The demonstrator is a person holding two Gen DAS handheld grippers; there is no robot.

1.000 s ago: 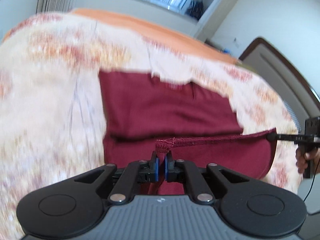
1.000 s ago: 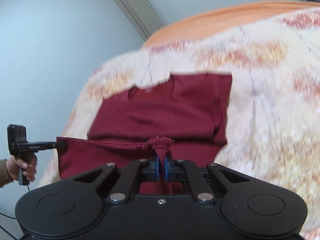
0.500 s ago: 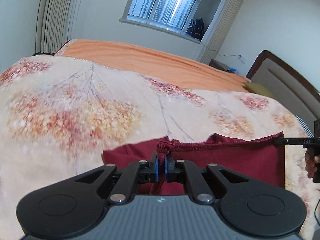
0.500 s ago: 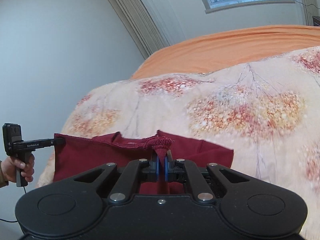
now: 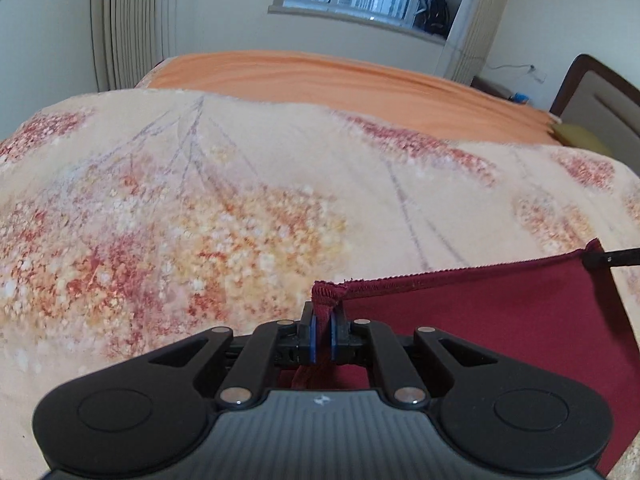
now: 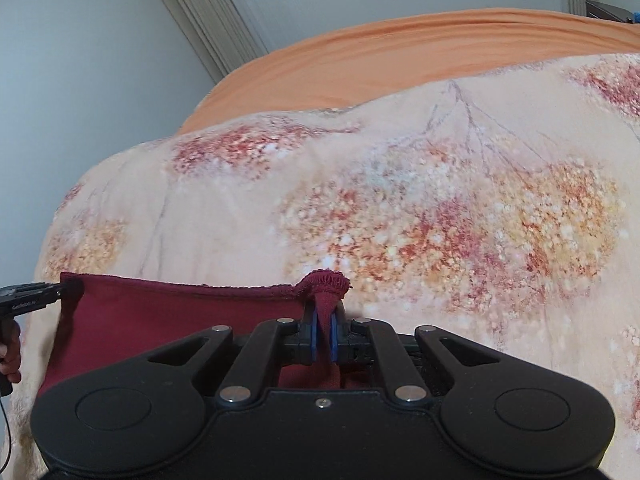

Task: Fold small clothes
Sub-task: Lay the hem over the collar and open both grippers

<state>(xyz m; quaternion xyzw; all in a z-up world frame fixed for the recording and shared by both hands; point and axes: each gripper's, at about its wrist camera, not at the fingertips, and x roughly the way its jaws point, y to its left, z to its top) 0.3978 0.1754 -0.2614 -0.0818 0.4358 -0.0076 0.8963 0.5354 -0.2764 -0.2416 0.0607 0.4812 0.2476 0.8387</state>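
1. A hemmed corner of the maroon garment (image 5: pixel 480 312) is pinched between the pressed-together fingers of the left gripper (image 5: pixel 322 334).
2. The opposite corner is pinched likewise by the right gripper (image 6: pixel 322 334), so the hem is stretched taut above the floral blanket (image 5: pixel 200 200).
3. A corner could be lost if the grippers are drawn further apart.
4. Ample bare blanket is offered ahead; the bed's edges lie well apart.

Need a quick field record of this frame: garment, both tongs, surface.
garment: dark red cloth, hemmed edge stretched taut between the two tongs
left tongs: shut on one hem corner
right tongs: shut on the other hem corner
surface: floral blanket on the bed, orange sheet behind it
fold state: cannot tell; lower part hidden
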